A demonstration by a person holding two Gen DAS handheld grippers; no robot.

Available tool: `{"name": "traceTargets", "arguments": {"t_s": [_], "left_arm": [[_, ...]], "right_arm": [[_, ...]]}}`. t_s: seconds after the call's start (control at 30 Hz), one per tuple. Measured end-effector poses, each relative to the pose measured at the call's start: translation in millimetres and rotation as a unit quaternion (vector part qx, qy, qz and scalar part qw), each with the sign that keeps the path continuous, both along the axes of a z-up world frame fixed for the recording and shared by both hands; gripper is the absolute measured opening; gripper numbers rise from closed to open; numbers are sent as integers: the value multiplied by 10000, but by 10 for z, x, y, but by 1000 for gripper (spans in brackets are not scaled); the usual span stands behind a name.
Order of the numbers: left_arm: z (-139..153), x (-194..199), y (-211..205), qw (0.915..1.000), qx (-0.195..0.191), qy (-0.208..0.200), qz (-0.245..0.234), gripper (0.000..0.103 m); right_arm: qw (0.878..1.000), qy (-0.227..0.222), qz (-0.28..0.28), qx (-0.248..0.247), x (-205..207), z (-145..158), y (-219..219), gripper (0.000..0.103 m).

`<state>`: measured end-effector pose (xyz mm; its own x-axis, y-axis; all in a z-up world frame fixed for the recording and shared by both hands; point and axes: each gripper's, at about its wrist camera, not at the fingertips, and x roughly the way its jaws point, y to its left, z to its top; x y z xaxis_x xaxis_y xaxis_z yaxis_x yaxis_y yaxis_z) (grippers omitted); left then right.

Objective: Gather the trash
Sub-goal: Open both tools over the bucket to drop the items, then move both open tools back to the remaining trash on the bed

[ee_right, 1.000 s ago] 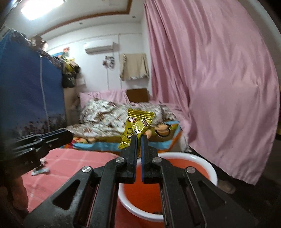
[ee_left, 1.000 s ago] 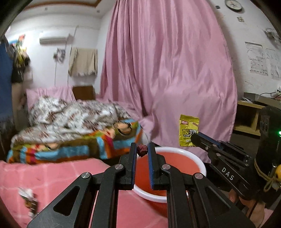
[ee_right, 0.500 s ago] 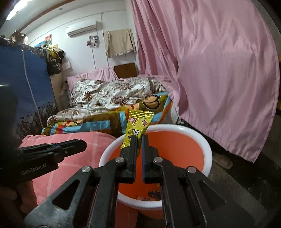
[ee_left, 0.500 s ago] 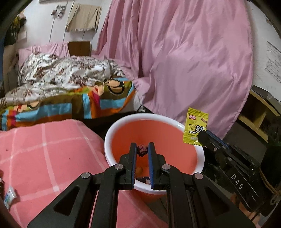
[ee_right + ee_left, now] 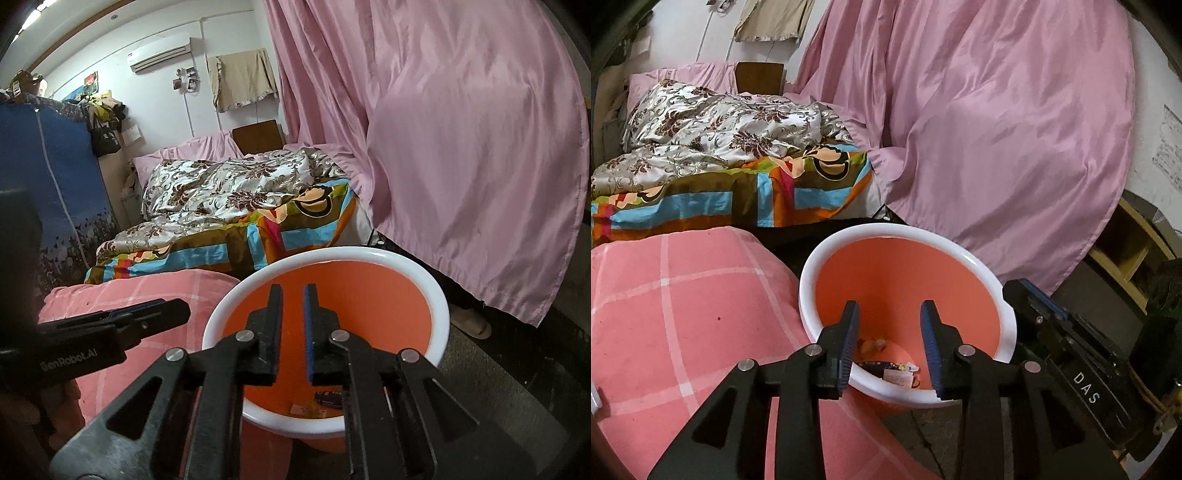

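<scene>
We are holding the left gripper point(image 5: 889, 308) with fingers wide apart and empty over the orange bin point(image 5: 975, 263), beside the pink blanket point(image 5: 683, 295). Our right gripper point(image 5: 292, 293) is hovering with fingers narrowly parted, gripping nothing. Wrappers point(image 5: 894, 371) are lying on the bin's bottom.

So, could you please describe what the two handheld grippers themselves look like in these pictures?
Both are matte black, angular linkage frames with triangular cut-outs and silver pivot bolts. The left gripper has flat jaws lined with ribbed blue pads; white lettering on its side reads "GenRobot.AI" in the right wrist view. The right gripper is built alike, with "DAS" in white on its body and tan cord wrapped near its rear.
</scene>
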<state>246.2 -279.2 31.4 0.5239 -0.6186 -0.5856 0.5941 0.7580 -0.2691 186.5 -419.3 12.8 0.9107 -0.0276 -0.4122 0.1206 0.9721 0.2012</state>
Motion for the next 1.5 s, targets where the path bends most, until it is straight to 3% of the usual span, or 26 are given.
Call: {"name": "traceTargets", "arguments": {"t_s": [0.2, 0.33, 0.6, 0.67, 0.7, 0.87, 0.93, 1.07, 1.13, 1.2, 1.5], "left_arm": [[43, 28, 45, 9998, -130, 77, 94, 29], [111, -24, 145, 9994, -219, -104, 238, 29], [339, -237, 608, 9933, -362, -745, 804, 40], [397, -289, 762, 9904, -376, -889, 988, 47], [424, -322, 841, 9885, -396, -968, 1089, 53], [524, -508, 1278, 9772, -448, -1327, 1597, 64], [545, -579, 1444, 9721, -480, -1442, 1788, 83], [561, -764, 1808, 9589, -512, -1705, 2207, 89], [560, -852, 1963, 9517, -490, -1821, 2423, 101], [563, -950, 2123, 9434, -522, -1977, 2611, 101], [498, -1219, 2674, 9207, -311, -2247, 3177, 101]], "right_arm": [[10000, -25, 9, 0, 4, 6, 14, 27], [9998, -176, 37, -17, -29, 50, 39, 30], [9970, -747, 157, -99, -134, 222, 208, 53], [9956, -892, 252, -127, -155, 265, 294, 60], [9946, -976, 303, -155, -167, 290, 350, 65], [9896, -1316, 518, -270, -216, 385, 615, 87], [9869, -1458, 619, -304, -235, 422, 723, 91], [9826, -1649, 781, -353, -258, 456, 912, 103], [9798, -1752, 907, -331, -271, 461, 989, 103], [9770, -1837, 1032, -319, -286, 472, 1074, 103], [9653, -2043, 1575, -410, -283, 496, 1536, 103]]}}
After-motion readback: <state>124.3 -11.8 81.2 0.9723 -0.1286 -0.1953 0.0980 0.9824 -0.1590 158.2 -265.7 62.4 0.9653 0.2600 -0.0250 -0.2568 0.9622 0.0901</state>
